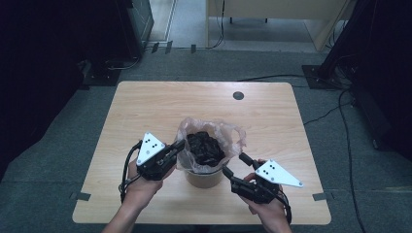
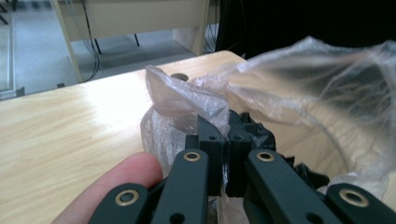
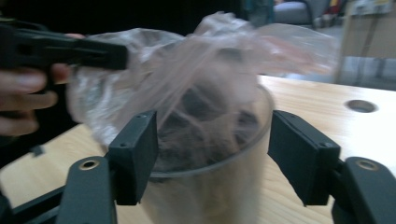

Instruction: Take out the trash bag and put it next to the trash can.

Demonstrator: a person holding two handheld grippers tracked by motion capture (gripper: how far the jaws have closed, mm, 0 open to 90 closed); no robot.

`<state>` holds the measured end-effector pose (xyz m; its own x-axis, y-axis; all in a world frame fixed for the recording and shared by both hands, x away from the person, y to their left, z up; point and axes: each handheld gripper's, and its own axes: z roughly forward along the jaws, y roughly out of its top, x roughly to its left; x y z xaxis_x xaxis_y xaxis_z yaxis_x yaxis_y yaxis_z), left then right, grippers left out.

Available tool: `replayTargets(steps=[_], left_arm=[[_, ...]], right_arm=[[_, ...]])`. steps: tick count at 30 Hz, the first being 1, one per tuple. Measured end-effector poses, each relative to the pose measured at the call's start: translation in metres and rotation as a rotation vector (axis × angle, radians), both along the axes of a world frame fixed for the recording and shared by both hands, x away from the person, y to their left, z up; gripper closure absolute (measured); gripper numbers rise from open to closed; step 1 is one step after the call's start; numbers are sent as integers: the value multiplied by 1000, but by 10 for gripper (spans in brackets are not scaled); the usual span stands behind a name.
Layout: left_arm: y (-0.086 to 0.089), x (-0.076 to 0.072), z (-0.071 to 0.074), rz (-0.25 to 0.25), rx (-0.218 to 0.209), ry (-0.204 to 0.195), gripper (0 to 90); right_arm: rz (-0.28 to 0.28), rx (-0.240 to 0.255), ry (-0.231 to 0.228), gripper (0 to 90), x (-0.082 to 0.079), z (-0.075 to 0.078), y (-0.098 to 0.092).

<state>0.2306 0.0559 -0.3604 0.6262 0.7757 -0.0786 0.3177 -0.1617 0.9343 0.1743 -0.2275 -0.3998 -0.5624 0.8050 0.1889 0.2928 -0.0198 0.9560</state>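
Bag (image 1: 228,132), a clear plastic liner, sat in a round container (image 1: 204,178) near the middle of the table (image 1: 145,97), a bit toward my near edge, with its loose top ruffled up above the container rim. Dark crumpled stuff (image 1: 205,147) filled the inside of it. My left gripper (image 1: 178,145) was at the left side of the rim, jaws clamped together on a fold of the bag film; in the left gripper view the pinched plastic (image 2: 187,100) stood up right above the closed fingertips (image 2: 211,135), and my own finger (image 2: 116,186) showed at the lower left. My right gripper (image 1: 234,165) was at the near-right side of the container, jaws spread apart. In the right gripper view its two pads (image 3: 137,149) stood either side of the container wall (image 3: 210,191) with gaps showing, not pressing on it, blur made exact contact hard to tell. Same view showed my left gripper (image 3: 70,49) holding the bag (image 3: 196,65) at the far side. A round grommet hole (image 1: 238,95) sat near the table's far edge.
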Motion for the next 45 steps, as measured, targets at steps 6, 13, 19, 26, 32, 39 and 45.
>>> replayTargets(steps=[6, 13, 19, 26, 32, 39, 45], left_arm=[[-4, 3, 7, 5, -18, -11, 889], [-8, 4, 15, 3, -26, -18, 886], [-6, 8, 19, 4, -82, 28, 883], [-2, 5, 21, -24, -109, 37, 841], [9, 4, 25, -66, -188, 5, 596], [28, -2, 22, -16, -244, -55, 372], [43, 0, 12, 51, -250, -43, 292]], right_arm=[[42, -13, -25, 169, -2, 3, 18], [40, -57, 17, 138, 5, 5, 49], [50, -120, 10, 139, 7, 4, 72], [-40, -202, 7, 302, 13, 7, 89], [-59, -233, 8, 742, 16, 5, 89], [-45, -166, 1, 897, 19, 10, 77], [-75, -136, -58, 900, 19, 21, 72]])
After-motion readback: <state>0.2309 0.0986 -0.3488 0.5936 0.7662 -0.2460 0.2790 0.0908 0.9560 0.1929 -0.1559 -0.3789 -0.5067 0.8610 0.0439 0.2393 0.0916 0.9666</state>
